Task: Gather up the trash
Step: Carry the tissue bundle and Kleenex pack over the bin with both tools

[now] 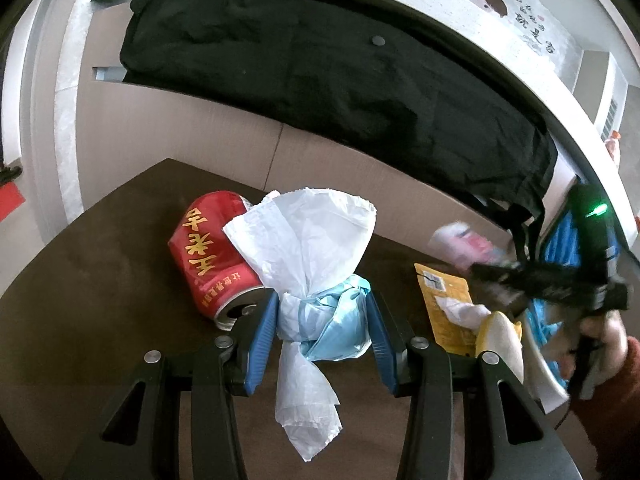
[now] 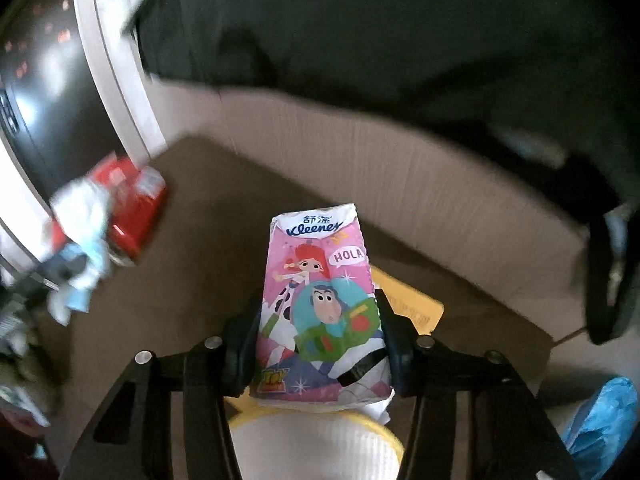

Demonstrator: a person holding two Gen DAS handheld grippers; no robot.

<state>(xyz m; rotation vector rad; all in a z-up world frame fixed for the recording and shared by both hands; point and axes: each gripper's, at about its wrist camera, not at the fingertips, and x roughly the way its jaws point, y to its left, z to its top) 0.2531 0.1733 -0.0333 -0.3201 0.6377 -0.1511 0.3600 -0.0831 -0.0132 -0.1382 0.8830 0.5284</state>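
Note:
My left gripper (image 1: 322, 326) is shut on a crumpled white and light-blue plastic wad (image 1: 320, 312), held over the dark brown table (image 1: 100, 280). A red drink can (image 1: 216, 252) lies on its side just left of the wad. My right gripper (image 2: 318, 320) is shut on a pink Kleenex tissue pack (image 2: 320, 308) with cartoon figures, lifted above the table. The right gripper also shows blurred in the left wrist view (image 1: 472, 270), at the right. A yellow packet (image 1: 444, 300) lies flat on the table below it.
A cardboard box wall (image 1: 320, 152) stands behind the table, with a black garment (image 1: 320, 72) draped over it. A white and yellow object (image 2: 320, 440) lies under the right gripper. A blue crumpled item (image 2: 604, 420) sits at the lower right.

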